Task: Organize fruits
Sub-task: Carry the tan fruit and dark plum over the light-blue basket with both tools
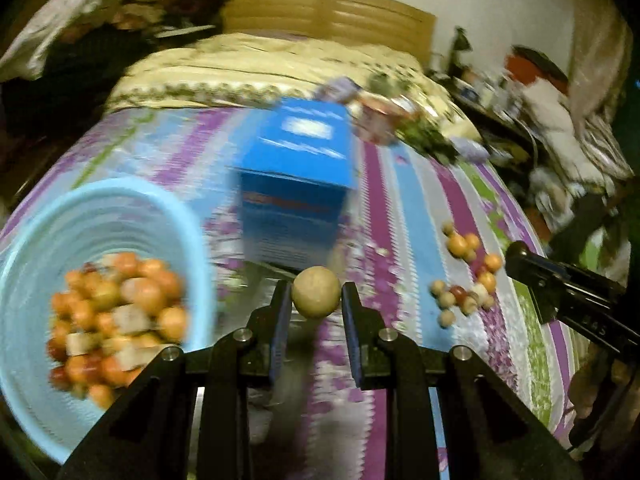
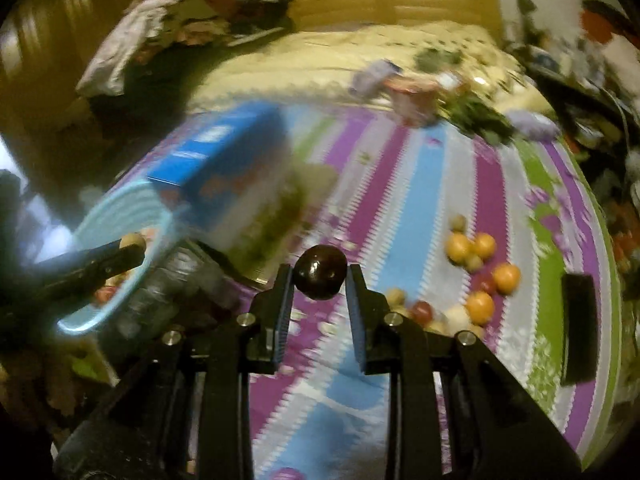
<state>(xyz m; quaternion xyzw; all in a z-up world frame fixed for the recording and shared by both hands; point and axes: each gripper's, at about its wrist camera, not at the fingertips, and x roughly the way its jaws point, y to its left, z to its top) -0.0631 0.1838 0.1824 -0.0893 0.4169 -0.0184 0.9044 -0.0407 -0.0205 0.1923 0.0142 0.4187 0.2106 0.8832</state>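
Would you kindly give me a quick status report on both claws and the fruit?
Left claw shut on pale fruit. Right claw shut on dark fruit. Blue box beside basket.

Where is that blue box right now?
The blue box stands on the striped bedspread, just right of the light blue basket in the left wrist view.

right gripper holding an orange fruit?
No: in the right wrist view the right gripper is shut on a dark, glossy round fruit, not an orange one.

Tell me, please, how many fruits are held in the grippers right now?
2: a pale round fruit in the left gripper, a dark glossy fruit in the right gripper.
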